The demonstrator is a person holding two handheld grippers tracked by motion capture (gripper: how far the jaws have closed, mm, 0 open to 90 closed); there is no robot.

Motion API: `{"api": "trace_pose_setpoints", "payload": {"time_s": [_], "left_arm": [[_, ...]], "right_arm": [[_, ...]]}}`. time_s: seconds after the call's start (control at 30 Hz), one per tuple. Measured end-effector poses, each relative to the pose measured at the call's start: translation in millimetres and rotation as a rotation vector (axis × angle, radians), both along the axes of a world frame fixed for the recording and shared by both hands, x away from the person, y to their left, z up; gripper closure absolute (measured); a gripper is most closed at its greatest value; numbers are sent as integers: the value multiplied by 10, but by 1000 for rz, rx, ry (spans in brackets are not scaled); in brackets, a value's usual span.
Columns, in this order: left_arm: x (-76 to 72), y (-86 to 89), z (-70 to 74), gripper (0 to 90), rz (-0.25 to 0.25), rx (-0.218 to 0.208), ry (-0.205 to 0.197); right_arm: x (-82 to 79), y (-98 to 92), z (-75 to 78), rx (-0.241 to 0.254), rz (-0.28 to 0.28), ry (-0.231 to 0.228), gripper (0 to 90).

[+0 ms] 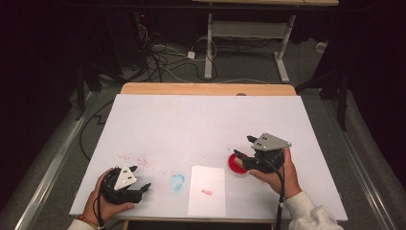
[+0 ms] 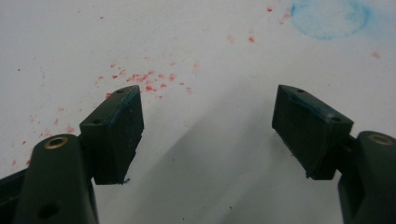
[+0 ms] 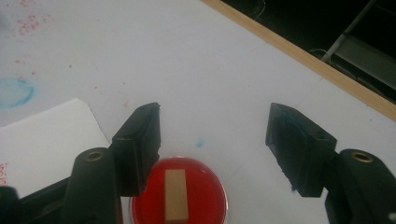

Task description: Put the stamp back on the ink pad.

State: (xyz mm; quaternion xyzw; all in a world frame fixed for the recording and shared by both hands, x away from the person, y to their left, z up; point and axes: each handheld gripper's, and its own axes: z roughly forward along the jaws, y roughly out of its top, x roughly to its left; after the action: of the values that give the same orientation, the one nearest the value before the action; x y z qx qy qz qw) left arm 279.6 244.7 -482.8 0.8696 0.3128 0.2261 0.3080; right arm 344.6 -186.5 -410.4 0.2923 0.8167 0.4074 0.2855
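A round red ink dish (image 1: 236, 166) (image 3: 205, 191) sits on the white table cover, with a small wooden stamp block (image 3: 176, 193) standing in it. My right gripper (image 1: 244, 153) (image 3: 217, 140) hovers just above the dish, jaws open, nothing between them. Left of the dish lies a white paper slip (image 1: 207, 189) (image 3: 42, 140) bearing a red stamp mark (image 1: 207, 192). My left gripper (image 1: 140, 178) (image 2: 208, 126) rests near the table's front left, jaws open and empty over bare cover.
A blue ink ring (image 1: 176, 181) (image 2: 329, 18) (image 3: 16, 91) and red ink speckles (image 1: 139, 159) (image 2: 144, 81) stain the white cover (image 1: 191, 120). A wooden table edge (image 1: 206, 89) (image 3: 303, 56) runs along the far side. Cables and a desk frame (image 1: 249, 43) stand on the floor beyond.
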Motion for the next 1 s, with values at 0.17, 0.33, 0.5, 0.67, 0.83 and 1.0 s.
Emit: {"api": "trace_pose_setpoints", "payload": {"time_s": [0.17,0.33,0.5,0.67,0.83,1.0], "left_arm": [[-1,2,3,242,3,-3,-4],[0,11,10,235,12,-7,-6],[-2,12,10,233,11,-5,-7],[-1,19,12,233,12,-4,-8],[-3,15,8,233,11,-6,-8],[-3,21,13,233,13,-4,-10]], "right_arm": [[-18,-14,20,7,-19,-30,299],[-44,-30,51,14,-31,-51,273],[-83,-39,98,12,-46,-86,227],[-119,-52,120,-1,-51,-108,203],[-157,-74,145,2,-49,-119,203],[-212,-93,153,-5,-47,-133,203]]}}
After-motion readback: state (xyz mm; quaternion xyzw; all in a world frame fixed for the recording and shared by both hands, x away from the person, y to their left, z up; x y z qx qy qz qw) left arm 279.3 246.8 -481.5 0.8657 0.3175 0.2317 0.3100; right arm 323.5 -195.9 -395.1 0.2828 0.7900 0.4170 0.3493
